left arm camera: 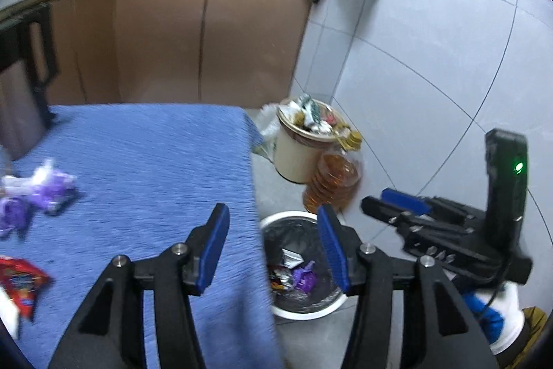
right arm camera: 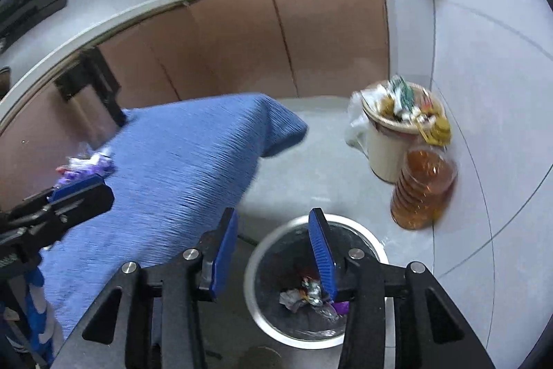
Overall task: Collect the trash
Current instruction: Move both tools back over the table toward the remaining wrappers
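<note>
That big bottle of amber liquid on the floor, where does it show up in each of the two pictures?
Left wrist view: the bottle is right of centre, on the floor just behind the bin, against the cream pot.
Right wrist view: the bottle stands at the right, by the wall, in front of the cream pot.
Shared landmark: the white-rimmed bin beside the blue cloth.

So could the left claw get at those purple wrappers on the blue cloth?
Probably yes: the left claw is open and empty, and the purple wrappers lie uncovered on the blue cloth, nothing between.
</note>
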